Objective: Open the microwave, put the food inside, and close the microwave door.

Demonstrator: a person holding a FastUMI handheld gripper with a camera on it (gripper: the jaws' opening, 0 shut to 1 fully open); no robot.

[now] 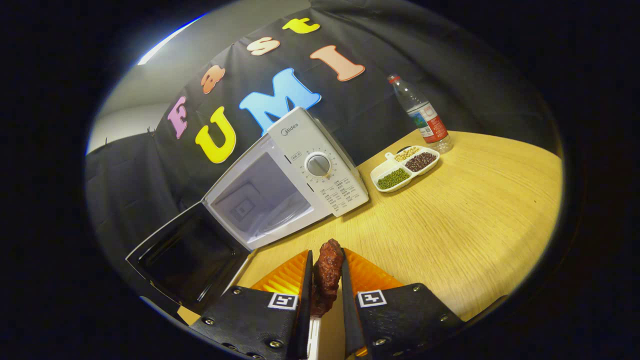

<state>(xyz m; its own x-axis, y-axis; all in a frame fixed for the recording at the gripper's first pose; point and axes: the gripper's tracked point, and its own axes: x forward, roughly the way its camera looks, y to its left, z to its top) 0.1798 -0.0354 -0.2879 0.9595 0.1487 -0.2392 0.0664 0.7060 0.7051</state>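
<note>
The claw (327, 280) is clenched on a piece of food (326, 282), a dark, reddish-brown lump of meat that is pinched upright between the two fingers so that its upper end stands clear above them; it is held by its sides, presumably so that it can be carried level and set down without being dragged. The food is thus lifted off the counter (475, 225) and is carried just short of the microwave (292, 175), which stands ahead and a little to the left; the door (187, 257) is swung fully down and outward, so that the cavity (260, 200) is left bare and reachable. The first step of the task is judged to be done; the placing of the food is in hand, and the closing of the door is not yet begun. A move forward and leftward over the lowered door is likely called for next; the door's edge lies close beside the left finger and could be knocked. A divided dish (406, 168) of beans and a water bottle (421, 115) are set well apart to the right, near the booth wall, where the approach is not hindered by them.
</note>
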